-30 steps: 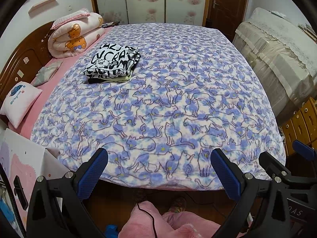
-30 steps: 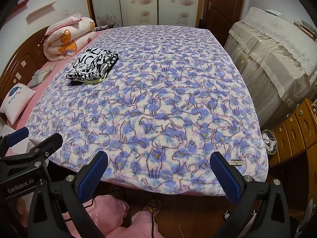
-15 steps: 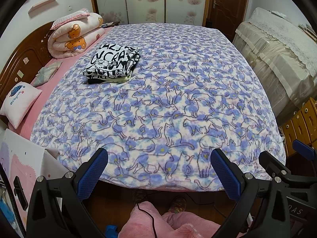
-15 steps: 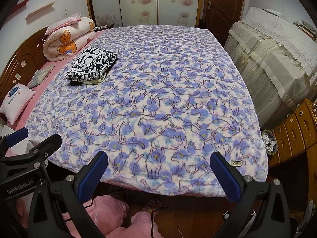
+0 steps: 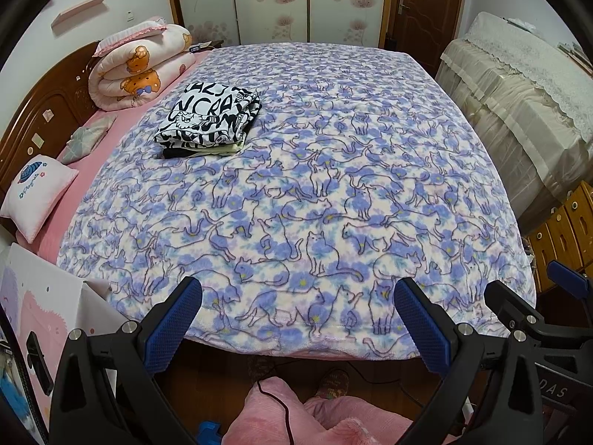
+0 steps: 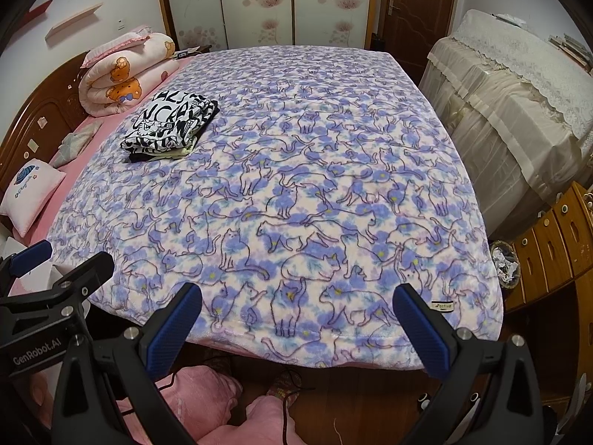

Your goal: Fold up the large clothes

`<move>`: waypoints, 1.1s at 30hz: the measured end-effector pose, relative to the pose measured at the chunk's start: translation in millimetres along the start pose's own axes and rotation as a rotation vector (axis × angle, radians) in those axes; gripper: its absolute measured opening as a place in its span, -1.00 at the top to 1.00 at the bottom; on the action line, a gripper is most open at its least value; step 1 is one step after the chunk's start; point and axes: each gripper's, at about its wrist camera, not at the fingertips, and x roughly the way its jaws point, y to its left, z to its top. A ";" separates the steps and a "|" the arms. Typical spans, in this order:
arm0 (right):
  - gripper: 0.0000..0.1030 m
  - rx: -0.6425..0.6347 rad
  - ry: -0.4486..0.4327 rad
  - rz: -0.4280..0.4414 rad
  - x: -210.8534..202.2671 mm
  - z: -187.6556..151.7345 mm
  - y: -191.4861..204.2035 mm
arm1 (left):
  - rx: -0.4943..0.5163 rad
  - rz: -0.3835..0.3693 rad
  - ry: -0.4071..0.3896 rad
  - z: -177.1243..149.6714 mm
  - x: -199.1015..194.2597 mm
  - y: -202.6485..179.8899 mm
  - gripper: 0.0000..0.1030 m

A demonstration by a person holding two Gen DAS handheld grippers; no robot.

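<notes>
A folded black-and-white lettered garment (image 5: 207, 120) (image 6: 170, 126) lies on a small stack of folded clothes at the far left of the bed. The bed is covered by a purple cat-print blanket (image 5: 315, 193) (image 6: 296, 193). My left gripper (image 5: 296, 319) hangs open over the bed's near edge, nothing between its blue pads. My right gripper (image 6: 296, 319) is open too, empty, at the same near edge. Each gripper shows at the side of the other's view. Both are far from the folded stack.
A rolled bear-print quilt (image 5: 141, 66) and a small white pillow (image 5: 37, 193) lie by the wooden headboard (image 5: 44, 111) on the left. A cloth-covered piece of furniture (image 5: 519, 104) and wooden drawers (image 6: 556, 237) stand right. Pink-clad legs (image 5: 296, 415) and a cable show below.
</notes>
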 end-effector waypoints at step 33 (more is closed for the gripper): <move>-1.00 -0.003 0.004 0.003 4.6 4.2 -4.0 | 0.001 0.003 0.001 3.1 4.2 -4.4 -0.99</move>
